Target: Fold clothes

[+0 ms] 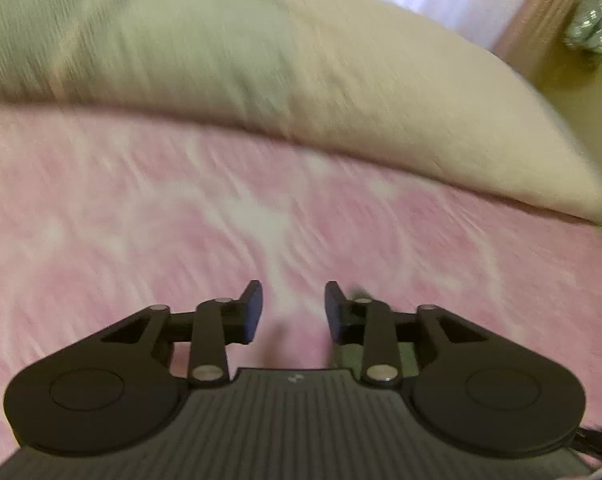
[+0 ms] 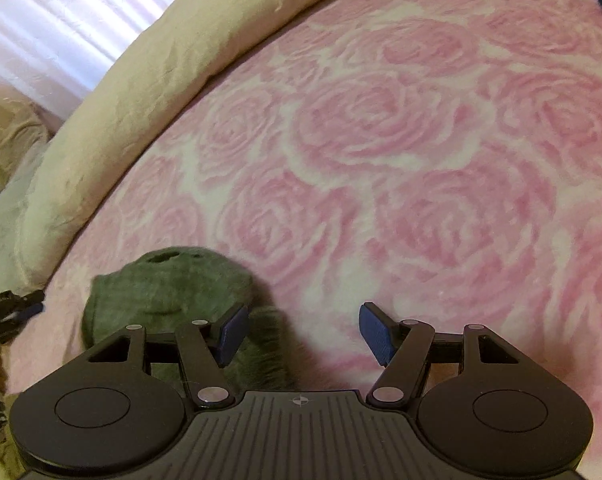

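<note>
A crumpled grey-green garment [image 2: 169, 284] lies on the pink rose-patterned bedspread [image 2: 381, 160], just ahead and left of my right gripper [image 2: 304, 334]. The right gripper is open and empty; its left finger hangs over the garment's edge. In the left wrist view my left gripper [image 1: 293, 310] is open and empty above the bedspread [image 1: 181, 220]. A small grey-green patch [image 1: 351, 354], perhaps the garment, shows behind its right finger. That view is motion-blurred.
A long cream pillow [image 1: 341, 80] lies along the bed's far side; it also shows in the right wrist view [image 2: 141, 80]. Pale curtains [image 2: 53, 28] hang behind. A shiny silver object [image 1: 593, 20] sits at the upper right. The other gripper's tip [image 2: 9, 308] shows at left.
</note>
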